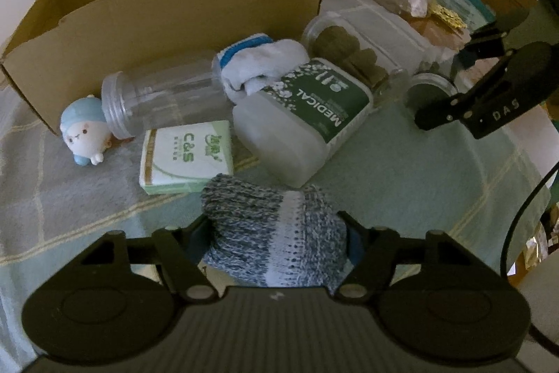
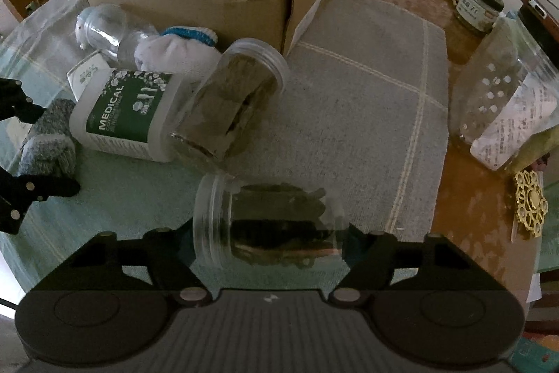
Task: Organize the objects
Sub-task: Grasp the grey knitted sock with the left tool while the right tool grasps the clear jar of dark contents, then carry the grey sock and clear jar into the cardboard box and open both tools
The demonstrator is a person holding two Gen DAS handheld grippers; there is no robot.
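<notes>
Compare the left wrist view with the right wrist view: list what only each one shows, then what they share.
Only the left wrist view: the blue-capped figurine in plain sight and the C&S tissue pack's full face.

Only the right wrist view: the gold ornament whole, a dark-lidded jar, and the right claw around a clear jar.

Both: the cardboard box, MEDICAL container, white-and-blue sock, and the gray sock in the left claw.

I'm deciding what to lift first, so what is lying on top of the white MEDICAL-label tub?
A rolled white sock with a blue band rests on the far end of the white plastic MEDICAL tub. What lies under the sock is hidden.
</notes>
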